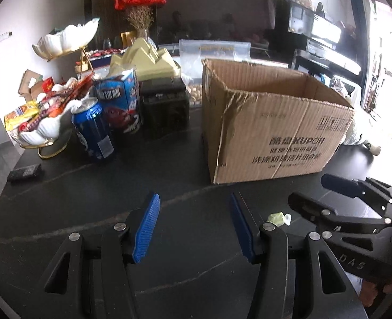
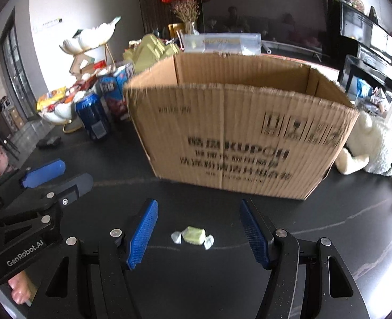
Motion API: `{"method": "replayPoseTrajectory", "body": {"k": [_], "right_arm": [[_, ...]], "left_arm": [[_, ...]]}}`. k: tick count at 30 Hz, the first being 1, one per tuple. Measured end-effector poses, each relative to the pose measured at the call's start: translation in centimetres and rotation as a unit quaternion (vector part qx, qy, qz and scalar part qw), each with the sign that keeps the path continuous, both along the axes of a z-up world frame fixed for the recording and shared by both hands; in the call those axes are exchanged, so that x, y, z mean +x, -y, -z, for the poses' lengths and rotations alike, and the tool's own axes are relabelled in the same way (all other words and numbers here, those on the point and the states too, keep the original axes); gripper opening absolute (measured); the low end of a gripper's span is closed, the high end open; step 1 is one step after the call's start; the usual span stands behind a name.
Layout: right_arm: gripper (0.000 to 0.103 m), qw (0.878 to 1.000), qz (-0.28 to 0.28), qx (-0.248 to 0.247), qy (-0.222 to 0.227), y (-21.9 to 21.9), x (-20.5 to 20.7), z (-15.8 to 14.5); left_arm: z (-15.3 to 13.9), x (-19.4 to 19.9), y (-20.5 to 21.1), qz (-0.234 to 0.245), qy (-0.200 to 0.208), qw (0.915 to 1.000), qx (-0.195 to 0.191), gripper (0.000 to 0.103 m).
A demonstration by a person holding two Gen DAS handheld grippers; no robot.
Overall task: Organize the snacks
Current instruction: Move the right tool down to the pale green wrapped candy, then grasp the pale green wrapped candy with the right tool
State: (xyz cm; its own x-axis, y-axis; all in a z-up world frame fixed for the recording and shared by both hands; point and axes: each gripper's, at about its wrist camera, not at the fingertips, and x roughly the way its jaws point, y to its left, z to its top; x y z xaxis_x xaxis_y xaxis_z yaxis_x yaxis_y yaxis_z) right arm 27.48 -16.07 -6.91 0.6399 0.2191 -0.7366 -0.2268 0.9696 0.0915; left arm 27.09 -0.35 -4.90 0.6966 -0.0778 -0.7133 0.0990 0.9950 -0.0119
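A green wrapped candy (image 2: pixel 192 235) lies on the black table, between the open fingers of my right gripper (image 2: pixel 198 212); it also shows in the left wrist view (image 1: pixel 278 218). An open cardboard box (image 1: pixel 270 122) stands just behind it, also in the right wrist view (image 2: pixel 238 133). My left gripper (image 1: pixel 194 207) is open and empty over bare table, left of the candy. A blue can (image 1: pixel 93 130), a blue snack box (image 1: pixel 121 103) and a white dish of snacks (image 1: pixel 44 117) stand at the left. The right gripper (image 1: pixel 326 199) shows at the right of the left wrist view.
A black box (image 1: pixel 165 106), a yellow-green ornament (image 1: pixel 145 58) and a clear bag (image 1: pixel 212 53) stand behind the snacks. A small dark object (image 1: pixel 24 172) lies near the table's left edge. A white plush toy (image 2: pixel 374 146) lies right of the box.
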Motion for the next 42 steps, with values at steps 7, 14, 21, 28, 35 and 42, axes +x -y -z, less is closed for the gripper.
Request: {"method": "replayPoseTrajectory", "body": {"k": [7,14,21,28,35,42], "right_arm": [[0.064,1.0,-0.009,-0.003,-0.029,-0.5,0.5,2.6],[0.064,0.998,-0.021,-0.015,-0.052,-1.5,1.3,4.8],[0.064,0.997,-0.024,-0.031,-0.062,-2.2,2.0,6.3],[0.052,0.996,-0.035,-0.056,-0.057,-3.0,1.8,6.9],[0.033,0.997,-0.031,-0.054,-0.052,-3.1,1.9,6.9],[0.03,0.998,-0.017,-0.038,-0.05,-2.2,1.6,6.6]], "left_arm": [[1.3,0.3,0.4,0.005,-0.017,0.9998,0.012,0.054],[2.8,0.9,0.9,0.01,-0.042,0.999,0.013,0.054],[3.4,1.4,0.6,0.001,-0.047,0.9988,0.012,0.054],[3.5,1.5,0.5,0.001,-0.046,0.9989,0.012,0.054],[3.9,1.6,0.7,0.003,-0.052,0.9985,0.016,0.054],[3.9,1.6,0.8,0.007,-0.052,0.9985,0.016,0.054]]}}
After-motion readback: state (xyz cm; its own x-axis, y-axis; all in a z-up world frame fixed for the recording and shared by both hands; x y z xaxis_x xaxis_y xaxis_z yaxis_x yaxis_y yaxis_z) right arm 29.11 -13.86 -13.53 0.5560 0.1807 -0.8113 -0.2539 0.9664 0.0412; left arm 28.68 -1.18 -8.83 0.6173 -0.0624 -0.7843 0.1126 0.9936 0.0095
